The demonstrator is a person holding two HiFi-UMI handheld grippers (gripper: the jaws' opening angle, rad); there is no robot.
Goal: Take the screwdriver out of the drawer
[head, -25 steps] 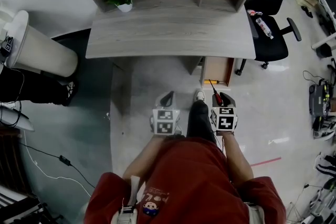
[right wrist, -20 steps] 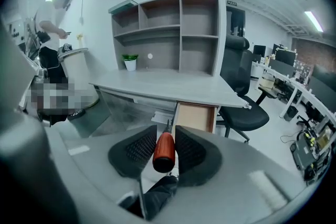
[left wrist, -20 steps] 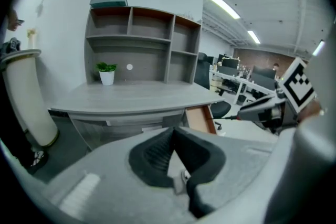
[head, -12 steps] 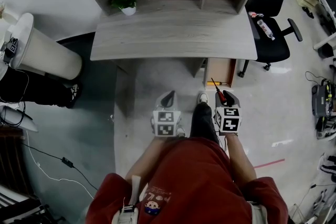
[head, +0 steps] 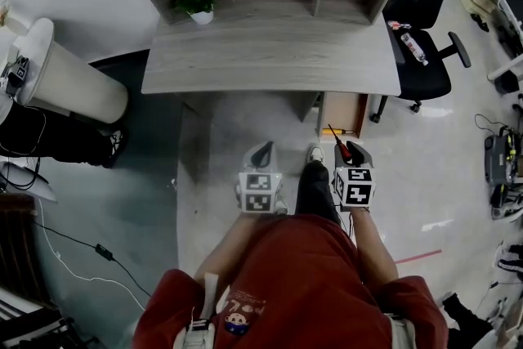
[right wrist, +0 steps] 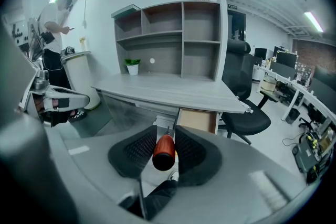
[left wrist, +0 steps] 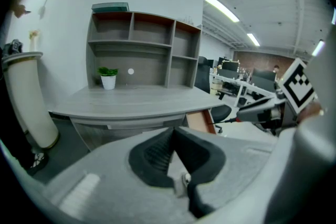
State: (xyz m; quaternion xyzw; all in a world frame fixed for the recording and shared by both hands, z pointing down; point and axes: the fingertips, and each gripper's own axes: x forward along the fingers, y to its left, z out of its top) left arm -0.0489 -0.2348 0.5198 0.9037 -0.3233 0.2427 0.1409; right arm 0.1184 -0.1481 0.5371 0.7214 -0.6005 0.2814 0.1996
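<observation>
My right gripper (head: 351, 151) is shut on the screwdriver (head: 341, 146), which has a red handle and a thin shaft pointing toward the open wooden drawer (head: 341, 112) under the desk's right end. In the right gripper view the handle of the screwdriver (right wrist: 164, 150) sits clamped between the black pads of my right gripper (right wrist: 168, 131), with the drawer (right wrist: 198, 120) just beyond. My left gripper (head: 260, 155) hangs beside it to the left, above the floor. Seen from its own camera, my left gripper (left wrist: 173, 130) has its pads meeting, with nothing between them.
A grey desk (head: 270, 53) carries a shelf unit and a small potted plant (head: 198, 2). A black office chair (head: 421, 53) stands right of the drawer. A white cylinder (head: 61, 82) stands at the left. My dark trouser leg (head: 315, 184) is between the grippers. A person (right wrist: 55, 18) stands far left.
Both grippers have risen slightly, the right one keeping hold of the screwdriver in front of the drawer. Over the last half second hardly anything has shifted.
</observation>
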